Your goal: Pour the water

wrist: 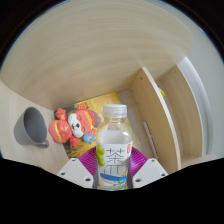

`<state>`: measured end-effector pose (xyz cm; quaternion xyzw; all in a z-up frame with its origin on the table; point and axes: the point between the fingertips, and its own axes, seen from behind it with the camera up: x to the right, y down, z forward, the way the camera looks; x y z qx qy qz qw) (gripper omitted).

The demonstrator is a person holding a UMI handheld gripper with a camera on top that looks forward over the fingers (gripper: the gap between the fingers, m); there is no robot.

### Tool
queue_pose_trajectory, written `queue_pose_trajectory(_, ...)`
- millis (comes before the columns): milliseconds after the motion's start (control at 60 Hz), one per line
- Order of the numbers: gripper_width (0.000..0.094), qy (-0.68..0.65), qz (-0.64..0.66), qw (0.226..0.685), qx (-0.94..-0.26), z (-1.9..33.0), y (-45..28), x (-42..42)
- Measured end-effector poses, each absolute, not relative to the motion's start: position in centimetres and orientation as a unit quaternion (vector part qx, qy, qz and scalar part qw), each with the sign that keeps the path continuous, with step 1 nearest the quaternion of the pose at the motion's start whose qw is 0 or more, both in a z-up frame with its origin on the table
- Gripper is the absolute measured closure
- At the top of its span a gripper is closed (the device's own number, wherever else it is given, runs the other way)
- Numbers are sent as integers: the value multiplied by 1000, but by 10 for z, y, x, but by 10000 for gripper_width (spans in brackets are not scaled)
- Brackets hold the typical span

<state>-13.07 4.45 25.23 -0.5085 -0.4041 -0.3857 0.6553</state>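
A clear plastic bottle [114, 148] with a white cap and a white label with green characters stands upright between my gripper's [113, 166] two fingers. The magenta pads [89, 160] press on both sides of the bottle at label height. The bottle holds a pale yellowish liquid. A grey mug [34, 128] with its handle toward me stands on the light wooden table [90, 60] to the left, beyond the fingers.
An orange and yellow plush toy [72, 124] lies just left of the bottle, between it and the mug. A wooden chair [158, 110] stands at the right by the table's edge. A white wall surface [205, 95] is beyond it.
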Motion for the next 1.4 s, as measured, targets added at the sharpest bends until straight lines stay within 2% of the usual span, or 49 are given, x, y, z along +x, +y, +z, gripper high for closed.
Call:
queue_pose_trajectory(100,541,-276,-260,722,-579,262,37,-111)
queue_pose_trajectory(200,541,-157,-143,743,-634,245,34,-96)
queue_pose_trajectory(400,540,-55,38,680,-731,153,47,-86)
queue_pose_trajectory(567,540,-43,60,642,-763,95,55,-94)
queue_pose_trajectory(700,536,-57,51,624,-777,71,57,-99)
queue_pose_trajectory(900,522,-67,26,632,-772,72,56,-99)
queue_pose_trajectory(1100,370,-47,24,619,-784,69,54,-96)
queue_pose_trajectory(1250,146,-40,30,593,-804,60,36,-91)
queue_pose_trajectory(1400,109,-38,50,574,-816,54,-6,-89)
